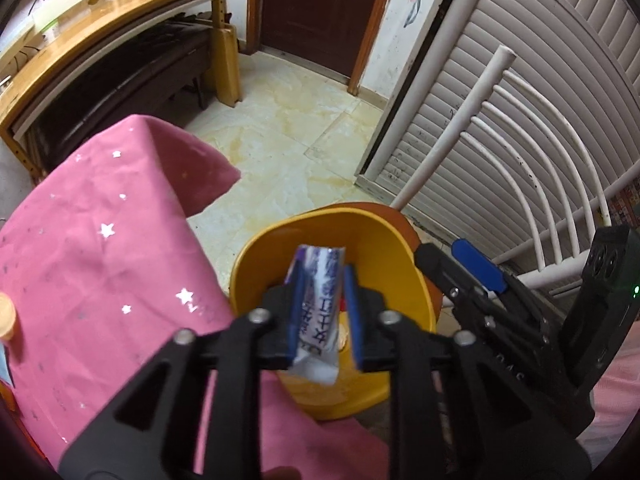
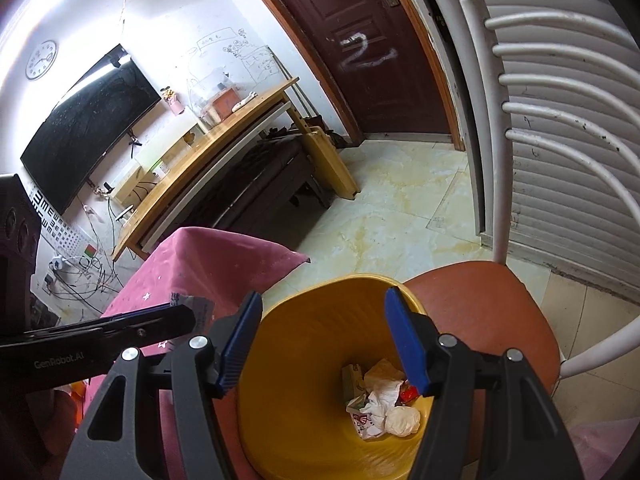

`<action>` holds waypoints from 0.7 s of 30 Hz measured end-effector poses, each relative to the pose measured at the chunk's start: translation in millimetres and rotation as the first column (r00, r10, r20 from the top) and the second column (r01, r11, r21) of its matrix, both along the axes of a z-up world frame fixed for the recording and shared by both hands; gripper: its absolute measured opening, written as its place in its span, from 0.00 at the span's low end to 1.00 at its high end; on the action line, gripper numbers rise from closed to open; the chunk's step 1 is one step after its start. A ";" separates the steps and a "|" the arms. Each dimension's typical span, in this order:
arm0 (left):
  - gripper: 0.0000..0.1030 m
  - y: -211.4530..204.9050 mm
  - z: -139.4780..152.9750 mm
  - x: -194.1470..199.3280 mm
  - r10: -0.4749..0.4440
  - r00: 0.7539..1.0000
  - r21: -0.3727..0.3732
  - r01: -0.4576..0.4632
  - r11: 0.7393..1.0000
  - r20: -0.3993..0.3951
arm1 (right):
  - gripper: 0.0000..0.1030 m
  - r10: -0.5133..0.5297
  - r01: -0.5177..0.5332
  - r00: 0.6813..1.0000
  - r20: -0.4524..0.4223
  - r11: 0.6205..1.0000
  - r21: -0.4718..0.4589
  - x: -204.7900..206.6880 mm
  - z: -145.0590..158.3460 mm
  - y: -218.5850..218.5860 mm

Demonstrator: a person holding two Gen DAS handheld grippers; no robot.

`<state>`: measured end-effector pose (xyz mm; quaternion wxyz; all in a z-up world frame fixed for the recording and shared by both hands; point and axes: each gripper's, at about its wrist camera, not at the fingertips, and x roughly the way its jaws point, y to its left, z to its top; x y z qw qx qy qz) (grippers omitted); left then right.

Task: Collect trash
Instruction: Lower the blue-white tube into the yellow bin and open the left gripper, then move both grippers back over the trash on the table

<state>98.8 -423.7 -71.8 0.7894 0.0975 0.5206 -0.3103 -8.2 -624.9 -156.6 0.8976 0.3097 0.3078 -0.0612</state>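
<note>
Pale marbled floor tiles (image 2: pixel 392 216), a dark brown door (image 2: pixel 360 40), a wooden desk (image 2: pixel 224 136) against the scribbled white wall (image 2: pixel 180 28).

A pink cloth (image 1: pixel 100 216) with silver stars lies beside the white chair (image 2: pixel 492 168). Beyond the cloth stands a wooden desk (image 2: pixel 224 148); a dark door (image 2: pixel 360 48) is past the desk, a television (image 2: pixel 88 124) above it.

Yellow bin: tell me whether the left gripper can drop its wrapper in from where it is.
Probably yes. The left gripper holds the wrapper above the yellow bin, whose mouth is open; the right gripper sits wide open beside it.
</note>
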 end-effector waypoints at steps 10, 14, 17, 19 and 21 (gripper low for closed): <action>0.32 25.8 19.9 -10.5 0.058 0.998 -0.050 -0.057 0.997 0.023 | 0.57 -0.017 0.017 1.000 0.016 1.000 -0.002 -8.2 4.6 -0.6; 0.44 68.7 37.2 -26.0 0.085 0.994 -0.101 -0.079 0.992 0.063 | 0.58 0.000 0.005 0.999 0.052 0.996 -0.084 -17.0 26.8 22.6; 0.51 106.6 50.4 -38.8 0.108 0.988 -0.127 -0.093 0.988 0.115 | 0.62 0.034 -0.022 0.997 0.075 0.987 -0.157 -19.8 46.3 50.8; 0.57 137.1 57.8 -46.8 0.130 0.981 -0.137 -0.110 0.984 0.147 | 0.64 0.064 -0.045 0.994 0.090 0.979 -0.199 -21.2 57.8 75.4; 0.60 157.9 62.8 -51.5 0.148 0.974 -0.137 -0.125 0.983 0.171 | 0.66 0.085 -0.064 0.992 0.094 0.978 -0.201 -20.4 62.4 97.6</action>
